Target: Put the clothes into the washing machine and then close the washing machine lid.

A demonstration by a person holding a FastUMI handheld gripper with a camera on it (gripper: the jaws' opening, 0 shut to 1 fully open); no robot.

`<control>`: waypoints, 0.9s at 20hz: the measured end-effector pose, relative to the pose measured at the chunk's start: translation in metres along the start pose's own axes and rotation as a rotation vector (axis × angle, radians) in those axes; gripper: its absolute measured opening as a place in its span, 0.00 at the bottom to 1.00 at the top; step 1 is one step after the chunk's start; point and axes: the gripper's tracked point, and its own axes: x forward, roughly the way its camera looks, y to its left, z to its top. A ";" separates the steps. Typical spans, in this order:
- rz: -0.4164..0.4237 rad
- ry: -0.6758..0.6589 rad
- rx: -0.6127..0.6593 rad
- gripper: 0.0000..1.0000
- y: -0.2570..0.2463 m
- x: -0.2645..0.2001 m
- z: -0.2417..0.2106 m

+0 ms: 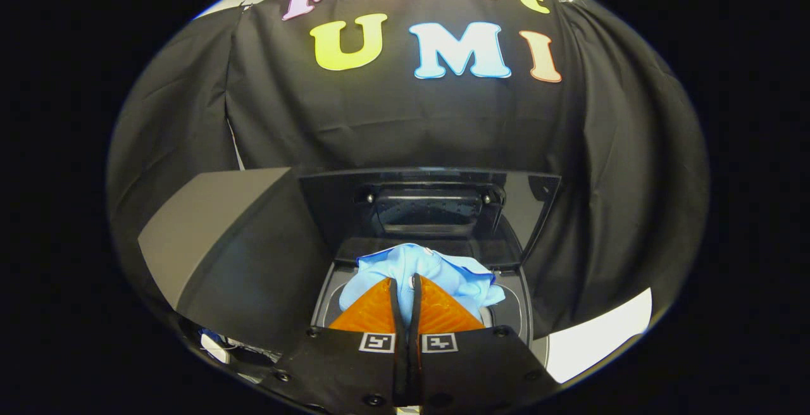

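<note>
- While the claw [405,282] hangs over the open top of the washing machine [519,314], its two fingers [373,314] are pressed close together with just a thin gap.
- A fold of the light blue cloth [436,269] sits pinched between the fingertips, so the claw is clamped on it.
- This cloth bunches up just past the fingers and spreads to the left and right of them.
- It sits right above the round hole of the washing machine, and part of it droops down on the right side toward the hole.
- I cannot tell if the cloth touches the inside of the machine.
- Behind the cloth, on the far side, the dark lid [430,206] stands up, open and leaning back.
- To the left of the lid is a big gray slanted panel [209,238].
- Black cloth wall [405,124] hangs behind it all.
</note>
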 end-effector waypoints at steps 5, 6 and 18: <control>-0.023 0.034 -0.020 0.03 -0.005 0.016 -0.018; -0.026 0.042 -0.017 0.07 -0.006 0.020 -0.021; -0.080 0.010 0.024 0.97 -0.018 0.019 -0.005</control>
